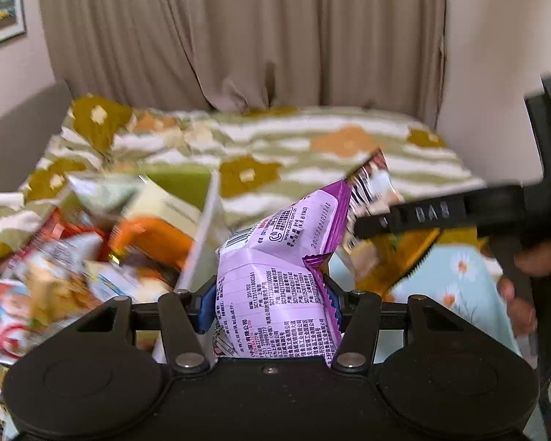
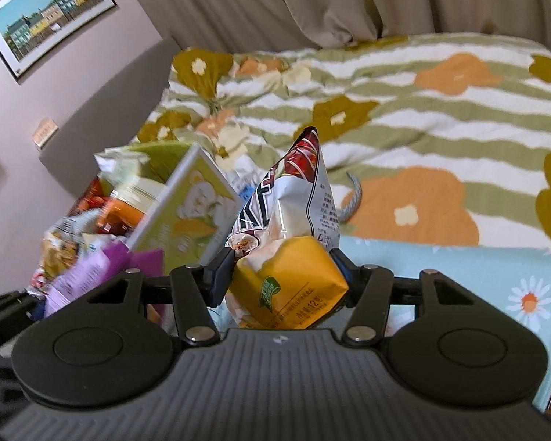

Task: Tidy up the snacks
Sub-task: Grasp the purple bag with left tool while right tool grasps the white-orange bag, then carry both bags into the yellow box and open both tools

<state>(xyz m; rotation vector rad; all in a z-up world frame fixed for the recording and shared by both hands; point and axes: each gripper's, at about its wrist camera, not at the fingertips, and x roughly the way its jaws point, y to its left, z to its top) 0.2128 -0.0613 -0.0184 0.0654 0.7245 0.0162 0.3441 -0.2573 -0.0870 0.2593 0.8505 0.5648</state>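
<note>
With the left gripper [image 1: 272, 299] clamped on the purple snack packet [image 1: 275, 257] and the right gripper [image 2: 281, 279] clamped on the yellow-and-white snack bag [image 2: 286, 253] — both held above the floral bedspread [image 2: 422, 110] — carry each level to the snack pile [image 1: 73, 250], releasing only once supported.

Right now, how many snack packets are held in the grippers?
2: a purple packet in the left gripper, a yellow-and-white packet in the right gripper. Others lie piled nearby.
</note>
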